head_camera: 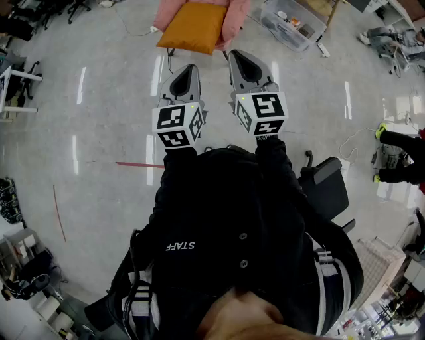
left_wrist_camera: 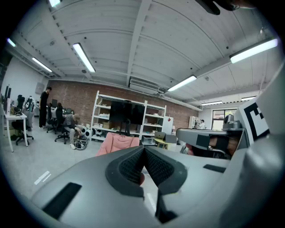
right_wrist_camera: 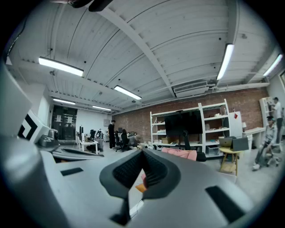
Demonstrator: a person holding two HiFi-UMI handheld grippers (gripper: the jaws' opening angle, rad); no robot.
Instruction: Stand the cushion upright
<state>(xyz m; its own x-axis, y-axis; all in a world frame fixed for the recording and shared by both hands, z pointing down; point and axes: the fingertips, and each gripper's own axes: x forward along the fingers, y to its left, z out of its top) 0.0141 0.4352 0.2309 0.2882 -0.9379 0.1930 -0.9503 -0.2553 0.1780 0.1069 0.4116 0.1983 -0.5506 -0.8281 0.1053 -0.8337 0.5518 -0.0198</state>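
Left gripper point(head_camera: 188, 69): jaws pressed together, nothing between. Right gripper point(head_camera: 239, 56): same, closed and empty. Held side by side above floor point(head_camera: 99, 119), tips pointing toward orange cushion point(head_camera: 194, 26). Cushion lying broad face up on pink chair point(head_camera: 234, 18), ahead of both tips, not touched. Clear plastic box point(head_camera: 292, 25) on floor right of chair.

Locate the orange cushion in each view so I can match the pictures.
Head view: the cushion is at top centre, on the pink seat.
Left gripper view: the cushion cannot be made out; only the pink seat shows, left of centre.
Right gripper view: the cushion is a small orange sliver, low centre.
Shared landmark: the pink seat, seen in all three views.
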